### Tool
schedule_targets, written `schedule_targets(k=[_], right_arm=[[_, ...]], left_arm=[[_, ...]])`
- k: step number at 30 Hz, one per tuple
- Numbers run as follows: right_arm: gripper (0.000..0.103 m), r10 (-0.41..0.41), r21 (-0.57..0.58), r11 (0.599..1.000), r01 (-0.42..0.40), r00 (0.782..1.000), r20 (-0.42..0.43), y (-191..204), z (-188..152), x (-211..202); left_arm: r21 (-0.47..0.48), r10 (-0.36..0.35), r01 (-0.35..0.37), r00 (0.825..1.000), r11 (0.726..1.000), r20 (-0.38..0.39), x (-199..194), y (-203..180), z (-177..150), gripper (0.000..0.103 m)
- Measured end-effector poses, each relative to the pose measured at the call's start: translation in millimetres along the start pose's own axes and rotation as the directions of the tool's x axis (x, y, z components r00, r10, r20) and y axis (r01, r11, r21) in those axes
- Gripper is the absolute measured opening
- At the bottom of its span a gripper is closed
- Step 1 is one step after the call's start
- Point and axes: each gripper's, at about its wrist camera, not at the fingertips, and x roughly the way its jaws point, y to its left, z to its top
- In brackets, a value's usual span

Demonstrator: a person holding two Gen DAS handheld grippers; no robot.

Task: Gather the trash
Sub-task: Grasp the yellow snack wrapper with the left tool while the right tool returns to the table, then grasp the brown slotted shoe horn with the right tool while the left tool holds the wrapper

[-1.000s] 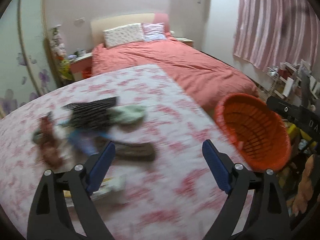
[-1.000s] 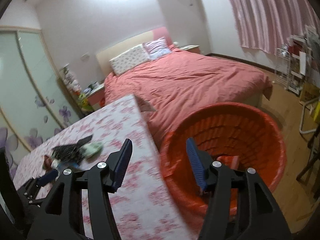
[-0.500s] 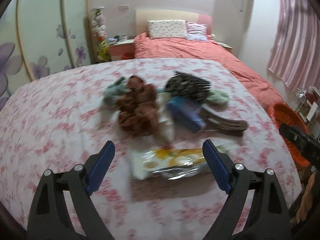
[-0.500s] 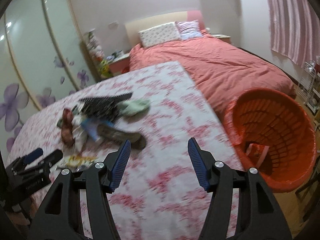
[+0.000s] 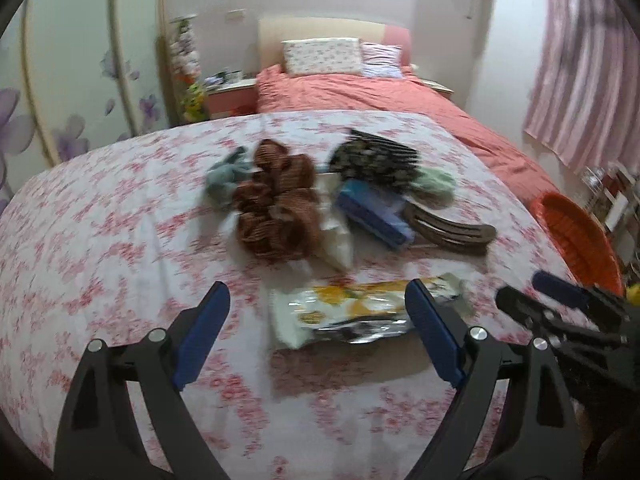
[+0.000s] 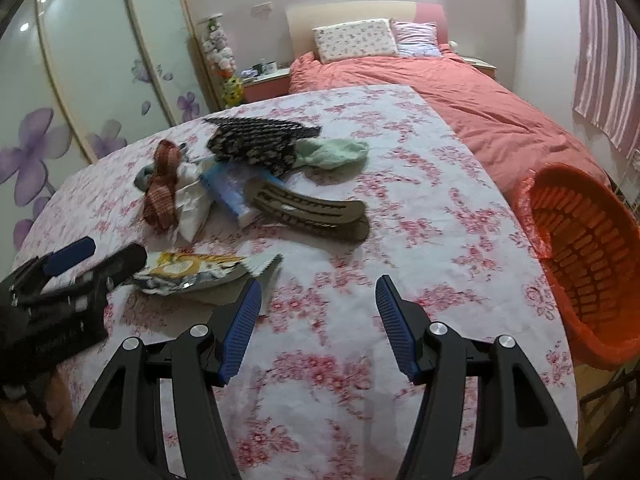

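A shiny white and yellow snack wrapper (image 5: 352,308) lies on the floral tablecloth, also in the right wrist view (image 6: 192,272). My left gripper (image 5: 318,332) is open and empty, its jaws on either side of the wrapper, just short of it. My right gripper (image 6: 318,320) is open and empty over bare cloth, right of the wrapper. An orange basket (image 6: 580,252) stands off the table's right edge, also in the left wrist view (image 5: 576,236). A crumpled white bag (image 5: 336,236) lies behind the wrapper.
A pile behind the wrapper holds a brown knitted cloth (image 5: 276,200), a blue box (image 5: 376,212), a brown hair clip (image 6: 308,208), a black patterned pouch (image 6: 256,144) and a pale green cloth (image 6: 336,152). A red bed (image 6: 460,96) stands beyond the table.
Both grippers swung left from the basket toward the pile. My left gripper now frames the wrapper and is closer to it. My right gripper moved in over the table.
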Motion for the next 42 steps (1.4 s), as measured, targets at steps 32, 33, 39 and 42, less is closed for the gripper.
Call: schedule_targets(k=[32,33,39,42], right_arm=[[0.06,-0.018,0.13,0.991,0.016,1.0,0.015,-49.3,6.6,-4.3],[0.06,-0.015,0.129,0.991,0.013,1.0,0.015,-47.9,7.6,-2.9],[0.06,0.0,0.114,0.993,-0.003,1.0,0.021,-36.0,16.5,8.8],[0.06,0.007,0.112,0.994,-0.011,0.999,0.034,-31.4,28.1,16.5]], left_arm=[[0.074,-0.124,0.131,0.988,0.989,-0.095,44.4,-45.1,9.7,0.014],[0.066,-0.126,0.132,0.988,0.989,-0.087,39.4,-40.7,9.0,0.013],[-0.017,-0.131,0.131,0.99,0.991,-0.057,19.5,-12.1,10.2,0.007],[-0.07,-0.138,0.135,0.99,0.988,-0.039,9.8,4.8,14.7,0.002]])
